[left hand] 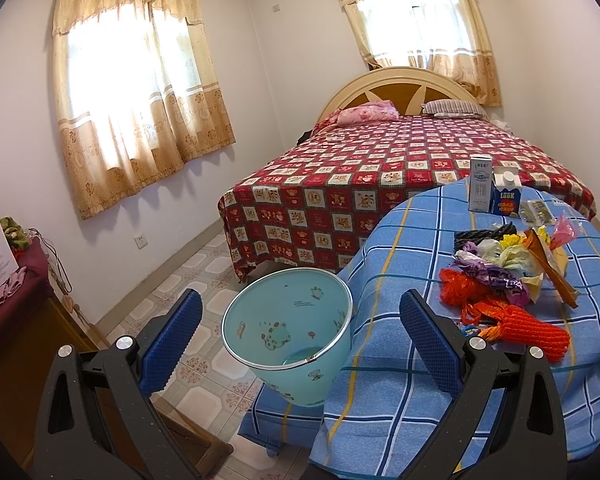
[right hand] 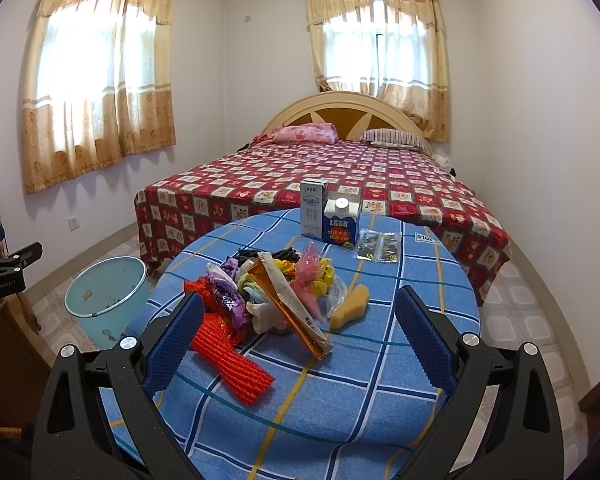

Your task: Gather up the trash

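**Mia:** Where was the trash?

**Ben:** It sat in a heap (right hand: 278,294) in the middle of the desk (right hand: 380,360), on the blue checked cloth. There was an orange net sleeve (right hand: 230,364) at about 7 o'clock of the heap, and a long gold wrapper (right hand: 290,310) lay across the top. Two cartons (right hand: 330,216) stood upright at 12 o'clock, near the far edge.

**Mia:** And the bin?

**Ben:** The light blue bin (left hand: 288,330) stood on the floor, right beside the desk at its 9 o'clock side. It probably stood there so trash could drop in with a short move.

**Mia:** What did the left gripper (left hand: 300,346) do?

**Ben:** Its fingers were spread wide and held nothing. It pointed at the bin's mouth.

**Mia:** And the right gripper (right hand: 300,344)?

**Ben:** Its fingers were wide apart too, and empty. It hung above the desk, facing the heap, maybe ready to pick something.

**Mia:** Was any trash in the bin?

**Ben:** Only tiny specks showed inside. The job looked barely begun.
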`<state>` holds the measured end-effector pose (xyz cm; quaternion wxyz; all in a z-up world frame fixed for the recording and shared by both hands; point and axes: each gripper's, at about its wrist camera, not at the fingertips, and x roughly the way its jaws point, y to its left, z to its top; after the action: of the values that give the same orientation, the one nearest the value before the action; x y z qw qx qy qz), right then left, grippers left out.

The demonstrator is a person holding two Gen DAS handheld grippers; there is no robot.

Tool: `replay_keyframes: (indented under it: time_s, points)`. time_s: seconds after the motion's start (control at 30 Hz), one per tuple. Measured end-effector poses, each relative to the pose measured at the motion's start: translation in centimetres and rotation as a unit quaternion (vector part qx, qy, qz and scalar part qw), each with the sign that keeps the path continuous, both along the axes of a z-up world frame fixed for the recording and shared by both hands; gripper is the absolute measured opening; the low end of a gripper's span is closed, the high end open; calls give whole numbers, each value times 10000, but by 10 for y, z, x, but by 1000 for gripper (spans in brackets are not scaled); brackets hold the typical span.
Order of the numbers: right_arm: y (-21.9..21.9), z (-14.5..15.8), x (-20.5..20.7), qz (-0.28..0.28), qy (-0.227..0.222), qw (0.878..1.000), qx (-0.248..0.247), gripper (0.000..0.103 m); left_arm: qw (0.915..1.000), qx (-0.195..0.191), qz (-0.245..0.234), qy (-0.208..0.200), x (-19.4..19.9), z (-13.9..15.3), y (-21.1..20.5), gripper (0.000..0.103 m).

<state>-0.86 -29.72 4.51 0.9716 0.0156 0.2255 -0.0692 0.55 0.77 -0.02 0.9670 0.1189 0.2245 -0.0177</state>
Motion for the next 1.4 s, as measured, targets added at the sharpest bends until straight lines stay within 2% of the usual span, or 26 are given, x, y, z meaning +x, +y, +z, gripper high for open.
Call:
replay_keyframes:
  time_s: [0.93,1.07,1.13,1.4]
  points:
    - [-4,-9,2,-42,99,9999,31,94,10000,63,2,45,3,-5,1,97]
    - [-9,-18,7,-126,160,9998,-6,94,9998,112,-11,138,8,-17,-5,97]
    - [-13,-26,13,-181,234,9996,-8,94,9993,184,-6,320,16,-33,-10,97]
    - [-32,-79,35,-384,742,9965,58,94,9959,362,-145,821,37,-90,-36,97]
